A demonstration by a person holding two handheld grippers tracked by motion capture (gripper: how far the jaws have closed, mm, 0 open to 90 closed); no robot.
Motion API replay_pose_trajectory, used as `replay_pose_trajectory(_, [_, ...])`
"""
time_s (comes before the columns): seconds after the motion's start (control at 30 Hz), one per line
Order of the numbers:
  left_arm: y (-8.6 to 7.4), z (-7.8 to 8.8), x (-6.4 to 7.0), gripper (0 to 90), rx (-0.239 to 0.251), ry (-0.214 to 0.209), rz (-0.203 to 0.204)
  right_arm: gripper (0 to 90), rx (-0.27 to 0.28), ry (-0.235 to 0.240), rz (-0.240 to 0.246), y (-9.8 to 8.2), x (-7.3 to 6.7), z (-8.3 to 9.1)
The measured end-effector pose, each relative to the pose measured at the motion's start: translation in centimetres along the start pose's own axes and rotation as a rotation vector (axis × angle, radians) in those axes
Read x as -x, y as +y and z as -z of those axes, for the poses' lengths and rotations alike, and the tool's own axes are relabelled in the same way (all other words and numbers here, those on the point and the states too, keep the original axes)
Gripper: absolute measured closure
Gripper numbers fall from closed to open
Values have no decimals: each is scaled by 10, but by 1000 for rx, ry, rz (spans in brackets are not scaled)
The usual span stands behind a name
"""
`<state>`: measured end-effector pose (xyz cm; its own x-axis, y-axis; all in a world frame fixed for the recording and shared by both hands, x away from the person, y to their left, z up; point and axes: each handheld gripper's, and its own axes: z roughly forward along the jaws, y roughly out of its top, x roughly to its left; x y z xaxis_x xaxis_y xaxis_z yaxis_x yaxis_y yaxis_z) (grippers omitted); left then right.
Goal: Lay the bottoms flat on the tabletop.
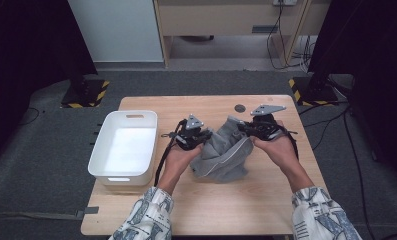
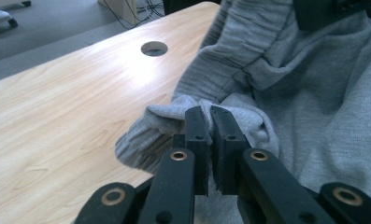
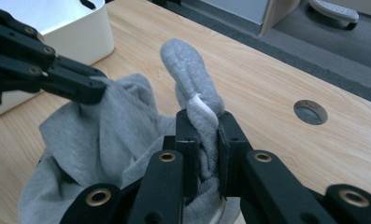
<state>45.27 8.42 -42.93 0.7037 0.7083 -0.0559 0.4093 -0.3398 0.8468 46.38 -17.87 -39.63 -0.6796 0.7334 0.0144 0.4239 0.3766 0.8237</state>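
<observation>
Both grippers — left (image 2: 210, 116), right (image 3: 205, 123) — pinch the grey garment (image 1: 225, 152).

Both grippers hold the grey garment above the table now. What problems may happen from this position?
1. The left gripper pinches only a small fold at the edge of the grey garment, so the cloth may slip out when pulled.
2. The right gripper clamps a bunched, twisted part with a white trim; spreading it may leave the garment twisted.
3. The garment hangs crumpled between the grippers and partly rests on the table; it may drag instead of reaching the white bin.
</observation>
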Motion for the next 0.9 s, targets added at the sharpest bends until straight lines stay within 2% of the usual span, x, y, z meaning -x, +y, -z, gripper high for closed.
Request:
replay_pose_trajectory(0.2, [11,13,-4,861,28,29,-13,818,22,-9,-21,2,6,8])
replay_pose_trajectory(0.33, [18,18,-4,863,47,37,-19,818,57,-7,-8,13,5,13])
replay_pose_trajectory(0.4, [17,16,0,863,36,36,-40,817,59,-6,-5,14,4,15])
replay_pose_trajectory(0.5, [9,11,7,863,10,40,-68,816,28,-11,11,5,4,13])
replay_pose_trajectory(0.6, [-2,1,11,863,-18,44,-78,815,9,-14,-1,-8,6,9])
replay_pose_trajectory(0.8, [-21,-10,15,863,-12,15,-25,814,-9,-12,-25,-27,9,4])
replay_pose_trajectory(0.9, [-31,-13,21,863,-17,-5,-20,811,-25,-14,-34,-34,11,4])
